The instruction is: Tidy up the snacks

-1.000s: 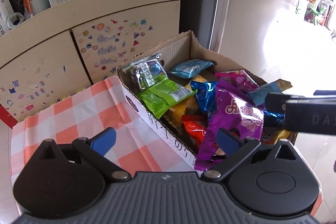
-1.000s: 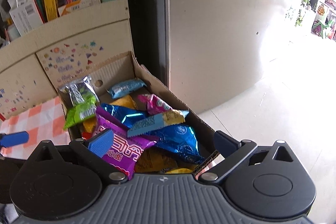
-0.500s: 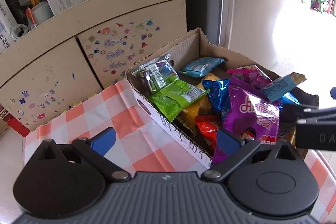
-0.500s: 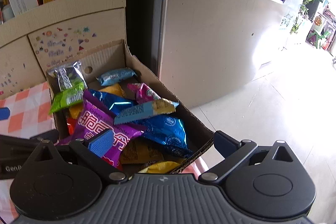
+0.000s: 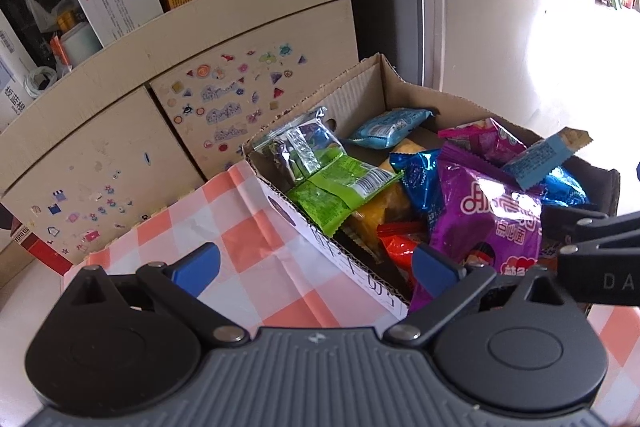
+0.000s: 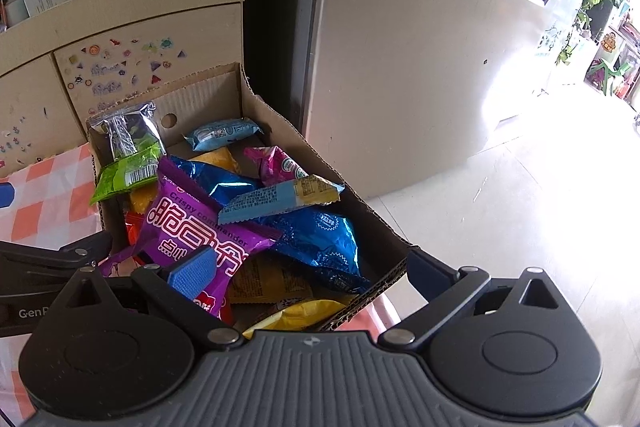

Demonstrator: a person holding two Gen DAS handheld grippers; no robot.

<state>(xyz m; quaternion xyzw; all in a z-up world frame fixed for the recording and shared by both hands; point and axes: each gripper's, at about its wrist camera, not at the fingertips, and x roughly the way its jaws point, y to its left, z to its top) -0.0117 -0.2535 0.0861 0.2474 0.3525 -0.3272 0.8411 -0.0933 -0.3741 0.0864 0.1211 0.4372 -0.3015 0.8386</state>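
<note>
So there's a cardboard box (image 6: 280,123) stuffed with snack packets sitting mid-frame in both wrist views, parked on a pink-and-white checkered cloth (image 5: 240,227) that fills the lower left of the left wrist view. Right gripper (image 6: 308,267) sits at the bottom of its view with the fingers spread wide, nothing between them; its left blue pad hangs over the big purple packet (image 6: 200,227) (the one that says "Crispy commander"), and its right finger is just beside the box's near right corner. Can't tell if that pad actually touches the wrapper.

Left gripper (image 5: 316,265) is also spread apart and empty, straddling the box's near white-sided wall, left pad over the cloth and right pad over the snacks.

Inside the box: a silver foil packet (image 6: 124,131) in the upper left corner, a green packet (image 6: 124,177) just below it, a light blue bar (image 6: 222,133) toward the back, a pink packet (image 6: 276,165), a blue-and-yellow wafer bar (image 6: 280,199) lying on top across the middle, and a shiny blue bag (image 6: 320,239) under it.

Behind it all, a cabinet with stickers (image 5: 224,107) in the upper left, and a silver fridge (image 6: 420,67) on the right.
</note>
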